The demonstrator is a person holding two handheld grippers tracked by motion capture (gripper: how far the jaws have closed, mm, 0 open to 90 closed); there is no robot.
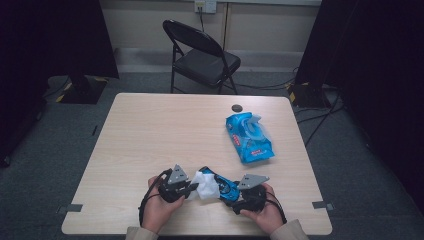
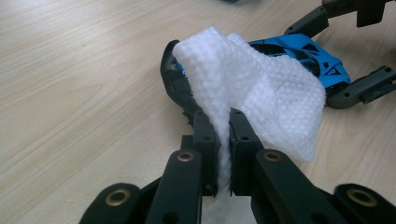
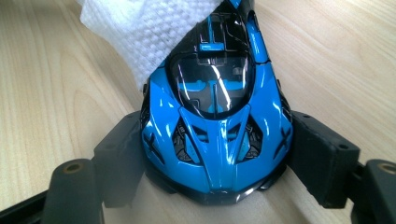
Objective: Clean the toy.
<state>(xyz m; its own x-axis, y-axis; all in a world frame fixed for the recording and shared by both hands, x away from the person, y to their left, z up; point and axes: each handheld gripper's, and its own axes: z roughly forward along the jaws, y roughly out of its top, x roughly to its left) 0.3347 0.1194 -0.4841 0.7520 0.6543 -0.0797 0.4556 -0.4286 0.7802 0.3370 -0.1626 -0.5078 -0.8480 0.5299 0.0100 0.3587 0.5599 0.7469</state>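
High view: at the near edge of a light wooden bench (image 1: 150,130), a blue toy sports car (image 1: 222,182) is held between two hand-held tools. The right tool (image 1: 234,192) is clamped on the car, its two black jaws pressed against the car's sides, as seen in the right gripper view (image 3: 217,135). The left tool (image 1: 192,187) is closed on a white wet wipe (image 1: 206,186), pinched tight between its jaws in the left gripper view (image 2: 243,88), where the wipe is draped over one end of the car (image 2: 308,51). Farther back on the right of the bench, a blue pack of wipes (image 1: 248,136) is seen lying with its flap open, and a small dark round object (image 1: 236,107) is seen just beyond it.
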